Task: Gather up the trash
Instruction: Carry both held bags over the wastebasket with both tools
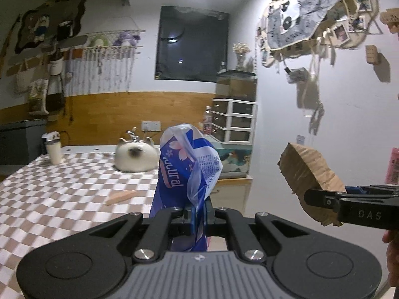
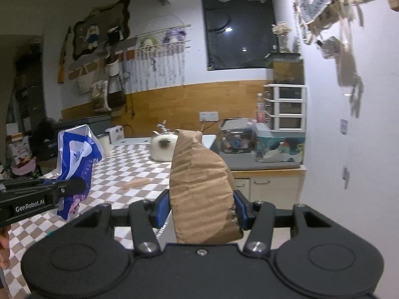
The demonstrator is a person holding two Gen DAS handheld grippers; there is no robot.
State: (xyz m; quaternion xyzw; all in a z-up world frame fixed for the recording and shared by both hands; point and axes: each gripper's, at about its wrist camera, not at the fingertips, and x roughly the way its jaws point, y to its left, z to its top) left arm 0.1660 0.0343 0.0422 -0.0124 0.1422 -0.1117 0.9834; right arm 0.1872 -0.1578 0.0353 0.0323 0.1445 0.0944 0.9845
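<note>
My left gripper (image 1: 198,214) is shut on a crumpled blue and white plastic wrapper (image 1: 184,159), which stands up from its blue pads in the air past the table edge. The same wrapper (image 2: 74,164) and left gripper (image 2: 74,186) show at the left of the right wrist view. My right gripper (image 2: 200,208) is shut on a crumpled brown paper bag (image 2: 199,186), squeezed between its blue pads. In the left wrist view that bag (image 1: 309,174) hangs at the right, in the right gripper (image 1: 321,194). A thin wooden strip (image 1: 121,197) lies on the checked tablecloth (image 1: 62,194).
A white cat-shaped ornament (image 1: 136,155) and a white cup (image 1: 53,150) stand at the table's far end. A counter with a fish tank (image 2: 279,147) and white drawers (image 2: 286,107) lines the right wall. Decorations hang on the walls. Part of a hand (image 1: 392,251) shows at the right edge.
</note>
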